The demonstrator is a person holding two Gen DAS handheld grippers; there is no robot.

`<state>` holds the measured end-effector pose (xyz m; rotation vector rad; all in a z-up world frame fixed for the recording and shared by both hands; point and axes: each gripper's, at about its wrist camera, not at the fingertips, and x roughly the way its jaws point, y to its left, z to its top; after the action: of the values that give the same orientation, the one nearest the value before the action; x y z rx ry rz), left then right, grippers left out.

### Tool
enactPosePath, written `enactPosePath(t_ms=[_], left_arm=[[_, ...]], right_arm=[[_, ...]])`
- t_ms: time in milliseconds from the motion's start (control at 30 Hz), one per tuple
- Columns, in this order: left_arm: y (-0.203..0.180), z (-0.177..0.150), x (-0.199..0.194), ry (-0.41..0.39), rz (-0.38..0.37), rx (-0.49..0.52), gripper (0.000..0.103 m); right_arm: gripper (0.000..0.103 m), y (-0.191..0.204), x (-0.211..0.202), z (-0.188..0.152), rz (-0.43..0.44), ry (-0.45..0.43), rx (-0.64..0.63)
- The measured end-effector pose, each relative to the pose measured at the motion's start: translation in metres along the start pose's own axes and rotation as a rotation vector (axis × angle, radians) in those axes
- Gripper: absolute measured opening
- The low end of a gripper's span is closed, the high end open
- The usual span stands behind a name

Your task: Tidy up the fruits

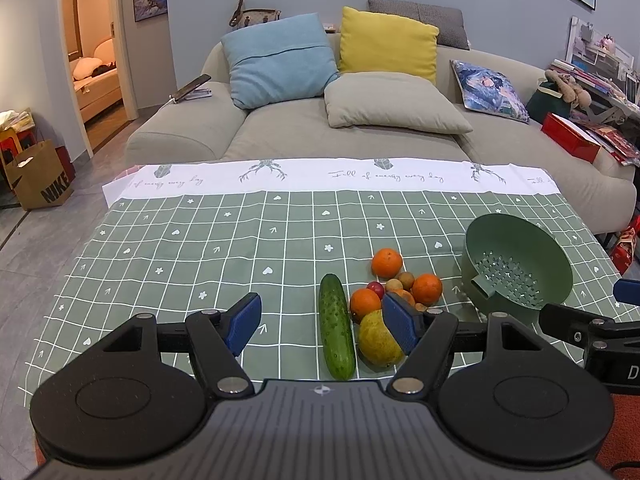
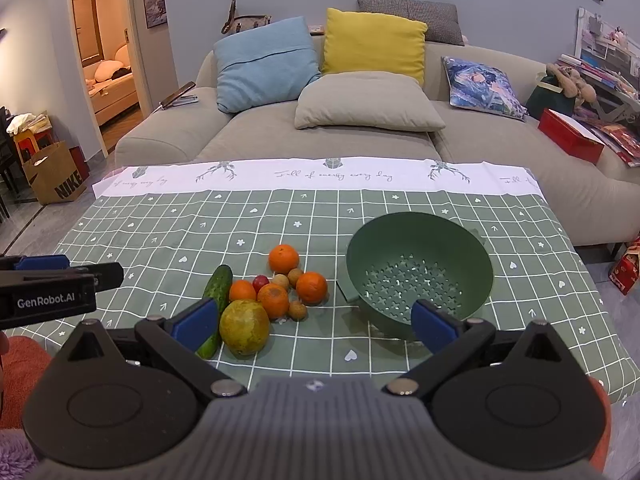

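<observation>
On the green checked tablecloth (image 2: 160, 240) lies a pile of fruit: a yellow-green pear (image 2: 244, 328), several oranges (image 2: 283, 258), a small red fruit (image 2: 261, 280), a few brown longans (image 2: 298, 310) and a cucumber (image 2: 216, 296). An empty green colander (image 2: 420, 272) stands right of the pile. My left gripper (image 1: 324, 324) is open and empty, hovering above the cucumber (image 1: 337, 326) and pear (image 1: 378, 340). My right gripper (image 2: 316, 320) is open and empty, between the pile and the colander. The colander also shows in the left wrist view (image 1: 520, 264).
A beige sofa (image 2: 320, 136) with several cushions stands behind the table. A Nike paper bag (image 2: 54, 178) sits on the floor at the left. Boxes and clutter (image 2: 572, 136) lie at the right. The left gripper's body (image 2: 48, 292) shows at the right view's left edge.
</observation>
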<state>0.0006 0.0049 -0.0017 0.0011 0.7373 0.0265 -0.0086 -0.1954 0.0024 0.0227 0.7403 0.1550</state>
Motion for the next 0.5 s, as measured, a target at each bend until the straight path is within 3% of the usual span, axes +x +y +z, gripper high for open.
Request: enactPosePath(t_ms=[500], left_arm=[[-0.0008, 0.0013, -0.0007, 0.008, 0.004, -0.005, 0.081]], right_arm=[[0.098, 0.0009, 0.0014, -0.0004, 0.002, 0.008, -0.005]])
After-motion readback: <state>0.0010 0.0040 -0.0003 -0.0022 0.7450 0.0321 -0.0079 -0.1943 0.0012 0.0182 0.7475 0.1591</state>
